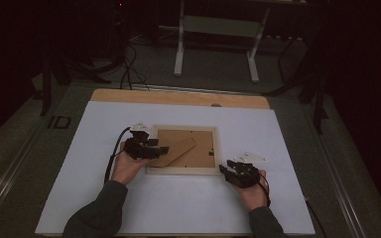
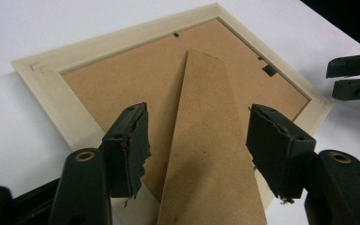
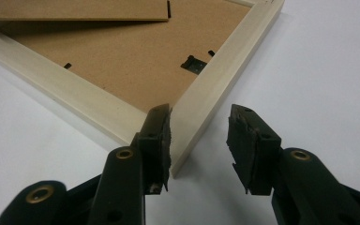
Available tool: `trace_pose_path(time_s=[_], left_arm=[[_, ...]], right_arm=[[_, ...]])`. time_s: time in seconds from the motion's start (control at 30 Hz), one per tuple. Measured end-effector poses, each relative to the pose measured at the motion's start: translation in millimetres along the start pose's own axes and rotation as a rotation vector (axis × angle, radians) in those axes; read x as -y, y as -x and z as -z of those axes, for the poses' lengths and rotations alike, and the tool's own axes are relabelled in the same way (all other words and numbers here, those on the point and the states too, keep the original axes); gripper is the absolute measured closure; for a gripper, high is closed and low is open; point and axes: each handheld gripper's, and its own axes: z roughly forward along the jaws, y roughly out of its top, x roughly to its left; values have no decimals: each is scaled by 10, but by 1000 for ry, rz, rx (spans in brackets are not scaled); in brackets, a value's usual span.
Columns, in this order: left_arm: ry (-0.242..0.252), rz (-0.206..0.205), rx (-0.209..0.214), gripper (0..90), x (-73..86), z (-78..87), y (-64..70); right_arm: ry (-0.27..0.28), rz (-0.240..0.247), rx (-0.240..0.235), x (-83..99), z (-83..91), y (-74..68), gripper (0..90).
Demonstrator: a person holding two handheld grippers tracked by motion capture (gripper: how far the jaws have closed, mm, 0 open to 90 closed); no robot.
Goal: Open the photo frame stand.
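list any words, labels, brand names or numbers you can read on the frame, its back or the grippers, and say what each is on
None can be read.
Picture frame: pale wood, no print; only faint pencil-like corner marks in the left gripper view, not letters.
Backing board and stand flap: plain brown, no label.
Left gripper and right gripper: black jaws, no brand or number visible.
White table sheet: unmarked.
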Motion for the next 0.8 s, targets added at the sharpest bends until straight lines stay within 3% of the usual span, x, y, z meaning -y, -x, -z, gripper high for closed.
trace_pose_path(time_s=[0.27,0.57,0.67,0.8], left_arm=[[-40,1,40,387,20,-128,-28],[-74,0,79,322,22,-256,-44],[-102,-11,71,296,19,-290,-27],[-131,-14,94,280,33,-339,-24]], right_arm=[[-3,3,3,3,-2,6,589],[-3,2,4,3,-2,7,588],[-6,1,3,6,-7,9,589],[-7,2,1,7,-9,4,588]])
